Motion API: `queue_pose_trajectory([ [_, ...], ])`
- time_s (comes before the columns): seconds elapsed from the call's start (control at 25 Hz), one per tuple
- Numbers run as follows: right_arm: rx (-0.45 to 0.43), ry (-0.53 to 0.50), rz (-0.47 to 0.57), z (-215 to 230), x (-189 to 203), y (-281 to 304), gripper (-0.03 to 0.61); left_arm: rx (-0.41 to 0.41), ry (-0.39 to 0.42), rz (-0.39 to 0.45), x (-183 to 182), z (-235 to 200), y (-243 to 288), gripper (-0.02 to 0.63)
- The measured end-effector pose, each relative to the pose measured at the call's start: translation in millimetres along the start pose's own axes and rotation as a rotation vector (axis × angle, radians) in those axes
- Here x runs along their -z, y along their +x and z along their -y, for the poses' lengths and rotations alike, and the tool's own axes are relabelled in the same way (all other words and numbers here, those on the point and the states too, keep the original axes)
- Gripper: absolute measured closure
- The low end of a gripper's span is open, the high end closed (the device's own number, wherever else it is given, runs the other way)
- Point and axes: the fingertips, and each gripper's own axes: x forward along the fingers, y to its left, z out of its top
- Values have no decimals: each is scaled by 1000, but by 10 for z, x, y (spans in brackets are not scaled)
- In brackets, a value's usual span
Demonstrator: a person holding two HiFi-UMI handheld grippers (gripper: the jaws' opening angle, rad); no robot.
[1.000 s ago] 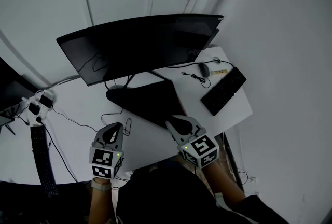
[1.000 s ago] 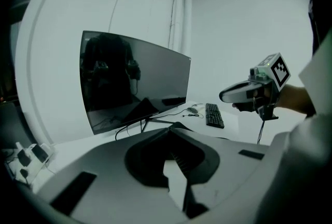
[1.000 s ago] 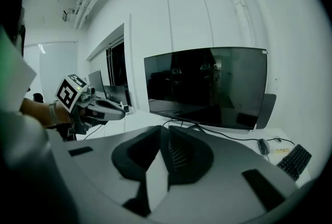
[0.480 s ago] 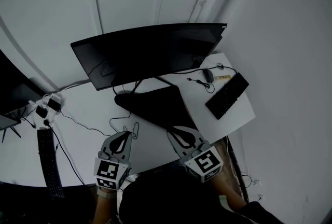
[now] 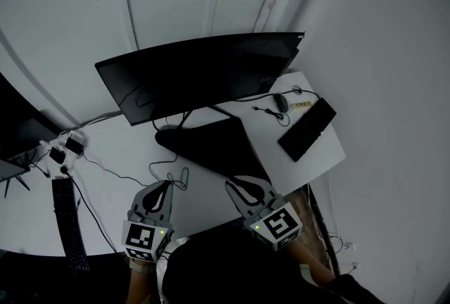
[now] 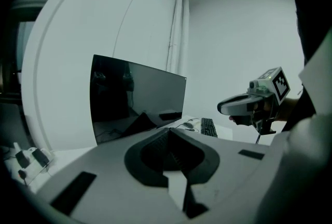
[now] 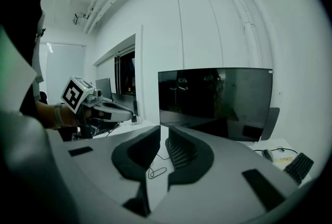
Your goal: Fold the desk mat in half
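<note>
The black desk mat (image 5: 211, 142) lies folded on the white desk (image 5: 119, 186), a dark wedge under the curved monitor (image 5: 204, 70). It also shows as a dark triangle (image 6: 137, 124) in the left gripper view. My left gripper (image 5: 167, 185) hovers over the desk's near edge, left of the mat. Its jaws meet at the tips (image 6: 167, 130) with nothing between them. My right gripper (image 5: 230, 185) hangs just short of the mat's near corner. Its jaws stand a narrow slit apart (image 7: 163, 129) and hold nothing. Each gripper appears in the other's view: the right gripper (image 6: 244, 106), the left gripper (image 7: 111, 110).
A black keyboard (image 5: 307, 128) and a mouse (image 5: 281, 100) lie at the desk's right end. A thin looped cable (image 5: 169, 172) trails between the mat and my left gripper. A second keyboard (image 5: 67, 222) and plugs (image 5: 63, 148) sit at far left. A white wall runs behind the monitor.
Both grippers have lifted and drawn back from the mat toward the desk's near edge. The right gripper no longer reaches over the mat's near edge. The mat has stayed folded.
</note>
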Motion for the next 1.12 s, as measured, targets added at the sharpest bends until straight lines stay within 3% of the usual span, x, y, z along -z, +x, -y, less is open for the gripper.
queue_pose_trajectory([
  [1.12,3,24,-48,171,240,-129,526,-20,-2,-55,188,172,66,604],
])
